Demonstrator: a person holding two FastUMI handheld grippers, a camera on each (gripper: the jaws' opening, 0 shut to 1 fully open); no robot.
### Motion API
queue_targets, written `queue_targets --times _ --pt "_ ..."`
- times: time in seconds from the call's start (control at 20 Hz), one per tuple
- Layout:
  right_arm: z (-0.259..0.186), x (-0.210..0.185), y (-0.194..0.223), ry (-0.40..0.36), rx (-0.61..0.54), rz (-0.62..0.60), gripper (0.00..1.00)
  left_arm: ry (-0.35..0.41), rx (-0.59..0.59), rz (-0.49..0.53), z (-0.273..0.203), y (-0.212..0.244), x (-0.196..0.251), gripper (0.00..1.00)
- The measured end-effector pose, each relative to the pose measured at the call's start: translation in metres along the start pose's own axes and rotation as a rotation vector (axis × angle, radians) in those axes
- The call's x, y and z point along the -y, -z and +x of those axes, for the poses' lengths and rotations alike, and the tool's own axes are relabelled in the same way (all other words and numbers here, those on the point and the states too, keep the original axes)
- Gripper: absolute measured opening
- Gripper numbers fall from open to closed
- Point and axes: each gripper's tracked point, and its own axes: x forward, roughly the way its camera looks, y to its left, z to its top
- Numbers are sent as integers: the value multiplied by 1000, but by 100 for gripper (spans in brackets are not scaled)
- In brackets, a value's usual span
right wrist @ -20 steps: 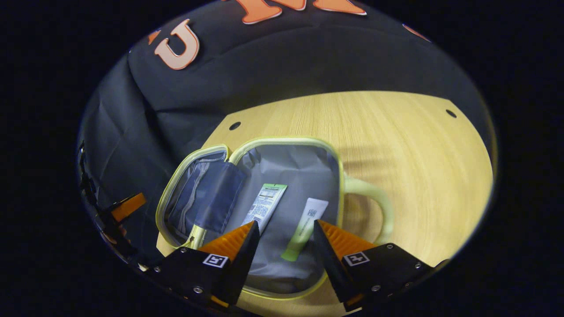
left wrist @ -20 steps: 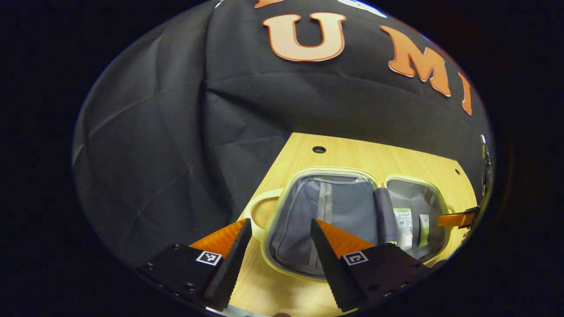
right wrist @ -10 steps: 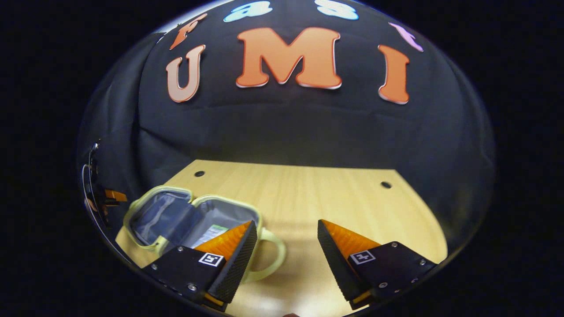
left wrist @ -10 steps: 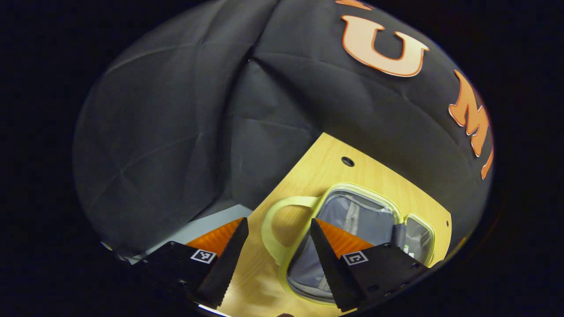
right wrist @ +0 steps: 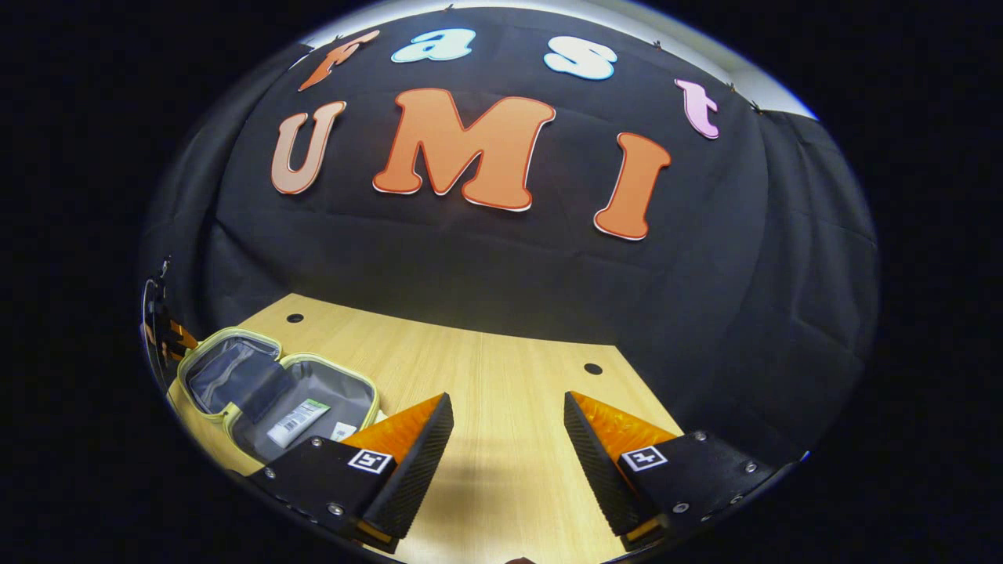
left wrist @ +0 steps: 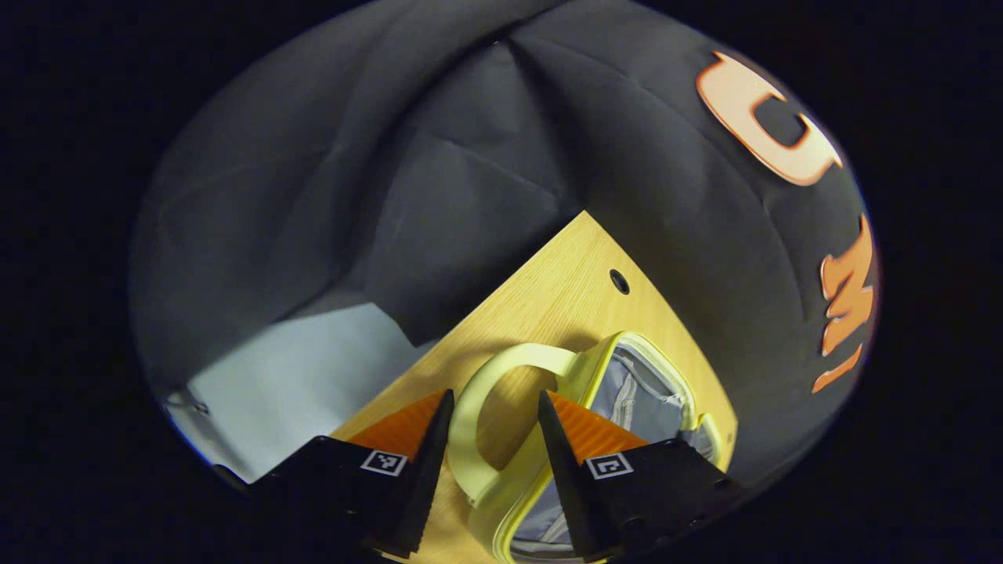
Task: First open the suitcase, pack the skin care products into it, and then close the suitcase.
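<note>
In the left gripper view your left gripper (left wrist: 490, 462) is sitting low over the wooden table (left wrist: 548, 301), its fingers apart and straddling the pale yellow-green handle (left wrist: 470, 423) of the suitcase (left wrist: 627, 392); the looped handle is lying between them, and I cannot tell whether either finger is touching it. The right gripper view is giving you the soft case (right wrist: 258, 384) whole at far left, lying open, grey fabric lining showing, with a white tube (right wrist: 296, 419) resting inside. Your right gripper (right wrist: 508, 454) is hanging spread wide and empty over bare light-grained wood, well apart from the case. Creased black cloth is walling the booth behind
</note>
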Motion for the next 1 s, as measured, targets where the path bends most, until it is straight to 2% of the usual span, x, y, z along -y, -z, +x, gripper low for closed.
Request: queue_targets --times 0.05,0.1,0.15,0.2,0.25,0.3,0.35,0.4,0.7,0.85,1.0 --pt "-2 1 2 3 -2 -2 91 4 -13 -52 4 4 -7 68" --pt "-4 2 3 6 -3 -4 91 4 -20 -109 0 2 -17 45" --pt "-7 5 3 10 -5 -6 92 55 -47 -161 4 8 -13 22" --pt "-9 6 4 12 -4 -8 92 105 -30 -185 0 0 -8 24" --pt "-9 8 4 17 -5 -7 92 128 9 -195 -25 -1 -9 23" --pt "-11 8 4 17 -6 -1 92 162 30 -180 -49 -9 -5 17" --pt "-13 10 1 19 4 4 93 174 36 -153 -50 -19 -9 11" --pt "-11 8 -2 14 15 11 93 189 50 -129 -68 -25 -3 11" --pt "-4 6 -30 -11 105 1 93 317 155 18 -150 -40 90 10" --pt "-2 8 -40 -38 140 -12 94 375 185 137 -192 -32 151 10" --pt "-2 21 -42 -52 159 26 94 411 200 230 -220 -17 206 10"
